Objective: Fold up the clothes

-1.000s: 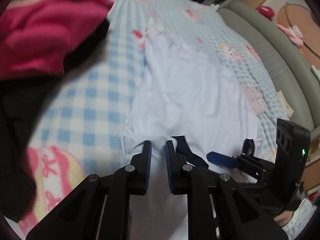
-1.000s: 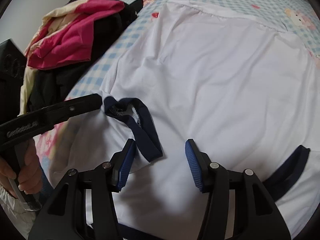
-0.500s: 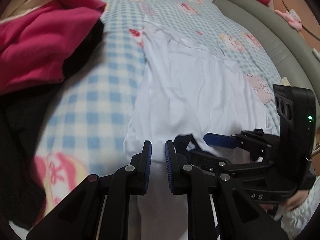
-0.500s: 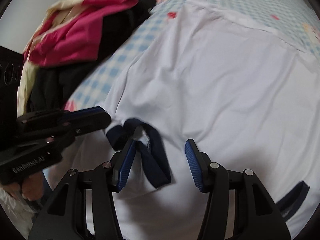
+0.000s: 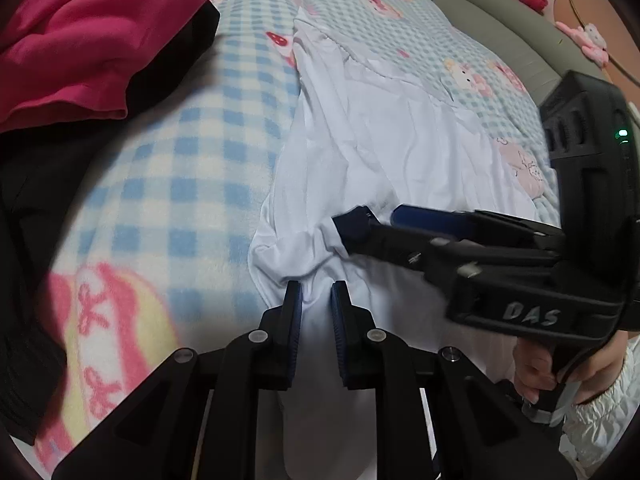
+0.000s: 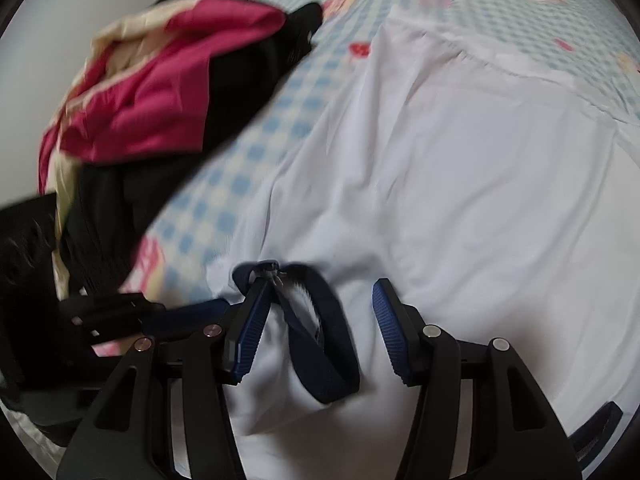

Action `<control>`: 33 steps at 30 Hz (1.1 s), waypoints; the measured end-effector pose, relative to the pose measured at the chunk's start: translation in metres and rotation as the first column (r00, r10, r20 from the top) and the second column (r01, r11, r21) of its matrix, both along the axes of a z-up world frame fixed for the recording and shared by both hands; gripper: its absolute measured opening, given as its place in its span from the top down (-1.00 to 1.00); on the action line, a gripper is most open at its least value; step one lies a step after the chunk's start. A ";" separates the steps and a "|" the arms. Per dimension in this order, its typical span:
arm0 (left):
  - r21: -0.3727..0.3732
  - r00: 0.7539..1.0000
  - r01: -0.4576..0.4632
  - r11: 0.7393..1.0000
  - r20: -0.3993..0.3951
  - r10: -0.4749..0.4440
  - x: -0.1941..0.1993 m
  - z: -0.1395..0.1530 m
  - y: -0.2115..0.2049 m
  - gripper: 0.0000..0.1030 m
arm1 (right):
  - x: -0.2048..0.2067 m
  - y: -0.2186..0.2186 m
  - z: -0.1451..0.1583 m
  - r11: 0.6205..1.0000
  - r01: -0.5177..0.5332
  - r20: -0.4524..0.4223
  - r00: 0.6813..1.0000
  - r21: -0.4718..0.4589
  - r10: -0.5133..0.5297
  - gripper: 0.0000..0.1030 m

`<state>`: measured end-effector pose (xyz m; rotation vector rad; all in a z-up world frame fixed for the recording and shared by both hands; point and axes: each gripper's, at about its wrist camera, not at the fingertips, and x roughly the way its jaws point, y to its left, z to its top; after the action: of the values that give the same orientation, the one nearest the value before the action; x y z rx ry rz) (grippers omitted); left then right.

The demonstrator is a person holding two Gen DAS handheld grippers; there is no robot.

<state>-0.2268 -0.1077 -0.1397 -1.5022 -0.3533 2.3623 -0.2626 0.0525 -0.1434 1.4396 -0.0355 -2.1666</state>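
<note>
A white shirt [image 5: 380, 128] with a navy collar [image 6: 320, 344] lies spread on the bed, also filling the right wrist view [image 6: 460, 180]. My left gripper [image 5: 316, 294] is at the shirt's near left edge, its narrow jaws pinching a bunched fold of white cloth. My right gripper [image 6: 320, 288] is over the collar with its jaws opening. The navy band lies loose between them, its left side against the left pad. In the left wrist view the right gripper [image 5: 376, 222] reaches in from the right. A navy sleeve cuff [image 6: 596, 428] shows at the lower right.
A heap of pink and black clothes [image 5: 80, 40] lies to the left on the blue checked blanket [image 5: 180, 160], also seen in the right wrist view [image 6: 160, 100]. A grey padded bed edge [image 5: 500, 40] runs along the far right. A person's hand [image 5: 536, 372] holds the right gripper.
The right gripper slid left across the shirt, so the navy collar now sits between its jaws. It looms closer in the left wrist view. The left gripper has stayed on the cloth.
</note>
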 end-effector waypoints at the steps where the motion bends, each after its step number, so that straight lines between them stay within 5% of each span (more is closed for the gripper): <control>1: -0.001 1.000 0.002 1.000 -0.005 -0.002 -0.001 0.001 0.001 0.67 | 0.001 0.003 0.003 1.000 0.009 -0.007 1.000 0.000 -0.009 -0.07; 7: 0.082 0.998 -0.023 0.996 -0.057 0.027 0.005 0.016 -0.008 0.67 | 0.016 0.028 0.018 0.997 0.079 -0.027 0.996 -0.012 -0.080 -0.07; 12: 0.073 0.997 -0.038 0.997 -0.064 0.043 0.003 0.015 -0.008 0.67 | 0.036 0.026 0.021 0.998 0.058 -0.019 0.998 -0.039 -0.059 -0.07; 19: 0.054 0.999 -0.039 0.998 -0.032 0.041 -0.017 0.012 -0.003 0.67 | 0.046 0.021 -0.002 0.999 0.032 0.055 0.998 0.041 -0.034 -0.07; 24: 0.095 0.994 -0.068 0.993 -0.084 0.076 0.019 0.036 -0.016 0.57 | 0.066 0.052 0.033 0.997 0.074 0.000 0.997 -0.025 -0.074 -0.07; 33: 0.084 0.990 -0.138 0.987 0.039 0.135 0.088 0.004 -0.037 0.57 | 0.125 0.145 0.062 0.963 0.267 -0.043 0.962 -0.035 -0.268 -0.07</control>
<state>-0.1385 -0.1449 -0.1360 -1.5229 -0.5756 2.3940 -0.1378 0.1978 -0.0818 1.4363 -0.2573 -2.4042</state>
